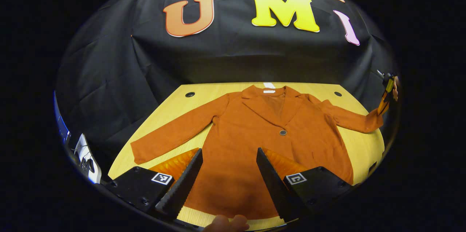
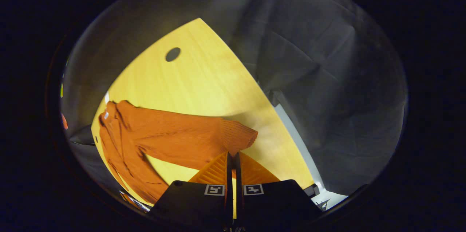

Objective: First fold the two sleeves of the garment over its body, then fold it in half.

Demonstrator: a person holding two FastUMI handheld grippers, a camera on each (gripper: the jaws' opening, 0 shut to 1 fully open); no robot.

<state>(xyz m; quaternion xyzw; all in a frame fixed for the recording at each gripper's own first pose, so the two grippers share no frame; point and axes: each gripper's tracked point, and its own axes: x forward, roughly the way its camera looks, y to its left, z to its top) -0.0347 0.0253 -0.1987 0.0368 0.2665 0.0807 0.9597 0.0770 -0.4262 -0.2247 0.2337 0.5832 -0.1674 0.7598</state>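
Where the left gripper view cuts off below, the left gripper (image 1: 229,159) hangs spread wide above the hem of the orange jacket (image 1: 255,141), lying flat on the wooden table (image 1: 174,102); fingertips (image 1: 227,223) peek in. In the right gripper view, the right gripper (image 2: 233,157) is clenched on the sleeve cuff (image 2: 238,135), lifted near the table's edge; the jacket's body is squeezed at the rim.

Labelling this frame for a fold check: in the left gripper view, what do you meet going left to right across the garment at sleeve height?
Flat sleeve → button → lifted sleeve → right gripper pinching its cuff.
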